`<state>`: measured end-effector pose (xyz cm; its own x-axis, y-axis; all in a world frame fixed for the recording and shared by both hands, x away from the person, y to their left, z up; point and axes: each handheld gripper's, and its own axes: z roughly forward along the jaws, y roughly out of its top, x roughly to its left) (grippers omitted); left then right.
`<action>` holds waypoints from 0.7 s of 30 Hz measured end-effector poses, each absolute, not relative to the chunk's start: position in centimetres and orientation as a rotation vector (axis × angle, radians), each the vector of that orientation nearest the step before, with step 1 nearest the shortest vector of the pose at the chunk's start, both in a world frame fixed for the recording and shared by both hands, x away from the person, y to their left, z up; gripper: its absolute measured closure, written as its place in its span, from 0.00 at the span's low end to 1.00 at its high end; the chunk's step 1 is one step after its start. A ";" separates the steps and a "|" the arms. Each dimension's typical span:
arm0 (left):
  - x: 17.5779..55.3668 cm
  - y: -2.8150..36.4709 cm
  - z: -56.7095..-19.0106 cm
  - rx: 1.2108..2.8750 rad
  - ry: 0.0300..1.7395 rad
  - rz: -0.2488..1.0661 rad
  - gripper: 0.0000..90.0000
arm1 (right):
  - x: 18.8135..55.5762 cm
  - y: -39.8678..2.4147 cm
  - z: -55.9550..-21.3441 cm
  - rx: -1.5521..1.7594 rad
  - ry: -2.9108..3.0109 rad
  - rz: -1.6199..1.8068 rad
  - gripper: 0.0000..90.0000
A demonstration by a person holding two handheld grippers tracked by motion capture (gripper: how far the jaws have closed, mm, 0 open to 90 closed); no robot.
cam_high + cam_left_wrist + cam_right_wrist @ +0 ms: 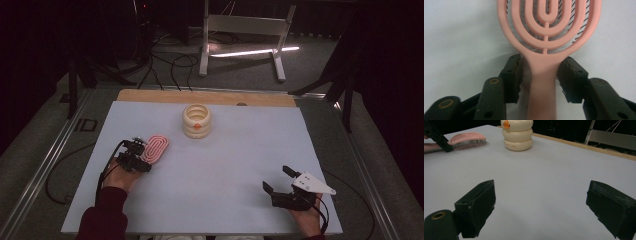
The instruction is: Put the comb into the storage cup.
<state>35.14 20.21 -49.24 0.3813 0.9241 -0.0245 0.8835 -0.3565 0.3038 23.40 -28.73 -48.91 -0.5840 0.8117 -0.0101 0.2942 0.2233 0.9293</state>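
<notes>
A pink oval brush (pixel 156 148) lies bristles down on the left part of the pale mat, its handle pointing toward the person. My left gripper (pixel 142 155) straddles that handle. In the left gripper view the brush (pixel 549 30) has its handle between the jaws of the left gripper (pixel 540 67): the right pad is right at the handle's edge, and a narrow shadowed gap shows at the left pad. My right gripper (pixel 276 178) rests near the front right, jaws wide apart and empty (pixel 541 195). The right gripper view also shows the brush (pixel 467 138).
A cream ribbed container (pixel 196 120) with an orange mark stands at the back centre, also in the right gripper view (pixel 517 133). A wooden strip (pixel 205 96) borders the far edge of the mat (pixel 225 165). A white stand (pixel 240 30) and cables are on the floor beyond.
</notes>
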 end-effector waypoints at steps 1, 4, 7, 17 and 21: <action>35.1 20.2 -49.2 2.379 1.597 0.218 0.65 | 23.4 -28.7 -48.9 1.017 1.998 1.351 0.10; 35.2 20.2 -49.2 2.376 1.600 0.209 0.69 | 23.4 -28.7 -48.9 1.019 1.999 1.349 0.10; 35.2 20.3 -49.2 2.363 1.615 0.203 0.72 | 23.4 -28.7 -49.0 1.022 2.002 1.344 0.10; 35.2 20.5 -49.2 2.366 1.603 0.199 0.75 | 23.5 -28.6 -49.1 1.025 2.006 1.338 0.10; 35.2 20.6 -49.2 2.357 1.603 0.200 0.77 | 23.5 -28.6 -49.1 1.023 2.008 1.338 0.10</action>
